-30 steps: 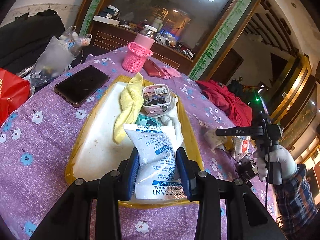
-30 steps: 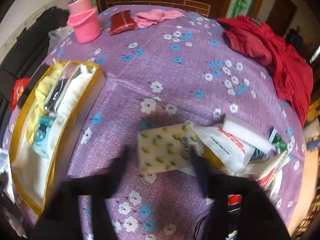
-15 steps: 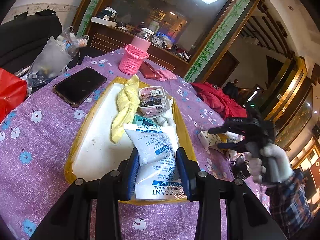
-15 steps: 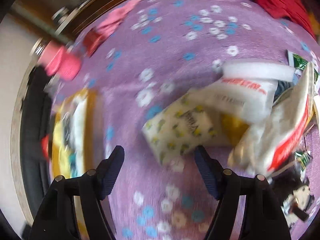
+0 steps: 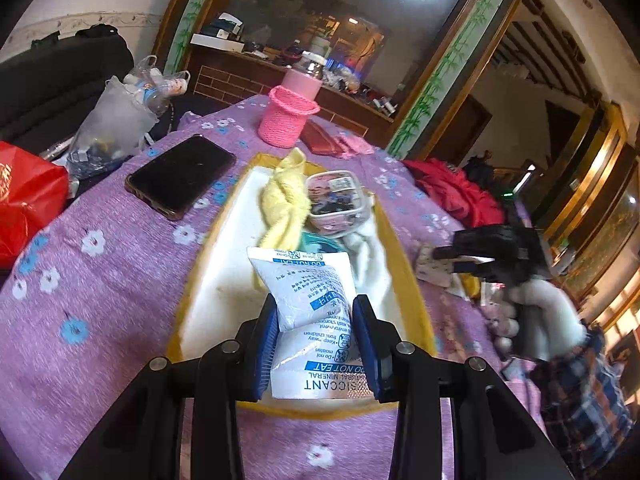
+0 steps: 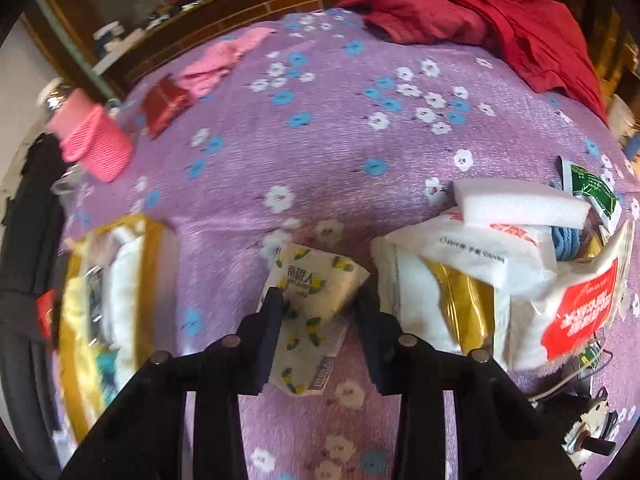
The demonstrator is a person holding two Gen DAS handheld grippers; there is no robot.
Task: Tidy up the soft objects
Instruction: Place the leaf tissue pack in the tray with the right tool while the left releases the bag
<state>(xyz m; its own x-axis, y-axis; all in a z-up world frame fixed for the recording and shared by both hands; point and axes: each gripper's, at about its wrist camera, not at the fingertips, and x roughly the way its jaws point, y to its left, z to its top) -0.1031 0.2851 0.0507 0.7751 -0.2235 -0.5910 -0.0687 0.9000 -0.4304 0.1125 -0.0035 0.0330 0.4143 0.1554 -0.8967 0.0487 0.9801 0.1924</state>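
The left gripper (image 5: 316,320) has its blue pads (image 5: 267,344) clamped on a white desiccant packet (image 5: 316,312) w/ blue print, holding it over the near end of the yellow-rimmed tray (image 5: 404,280). Inside the tray: a yellow cloth (image 5: 286,200) twisted along the middle, a clear plastic box (image 5: 336,202) w/ dark bits in it just beside the cloth, a white cloth (image 5: 370,260) along the right wall, and a teal item (image 5: 320,242) peeking out btwn them, partly hidden by the packet. The tray sits on a purple tablecloth (image 5: 100,280) w/ white and blue flowers; a dark phone (image 5: 180,176) lies to the tray's left, a pink knitted cup holder (image 5: 288,120) w/ a bottle in it stands beyond the far end. The right gripper (image 6: 318,300) is closing its jaws on a tissue pack (image 6: 312,292) printed w/ yellow flowers (the pack is squeezed to a pinch btwn the fingers, so the pads are already pressing on it). That pack lies on the cloth btwn the tray (image 6: 154,280) on the left and a heap of white packets (image 6: 480,264) on the right, topped by a white foam block (image 6: 520,204). A red garment (image 6: 500,12) lies at the far right edge of the table, a pink cloth (image 6: 224,60) and a red pouch (image 6: 164,104) toward the far left. In the left wrist view the person's white-gloved hand (image 5: 536,316) and plaid sleeve (image 5: 580,400) carry the right gripper (blurred).
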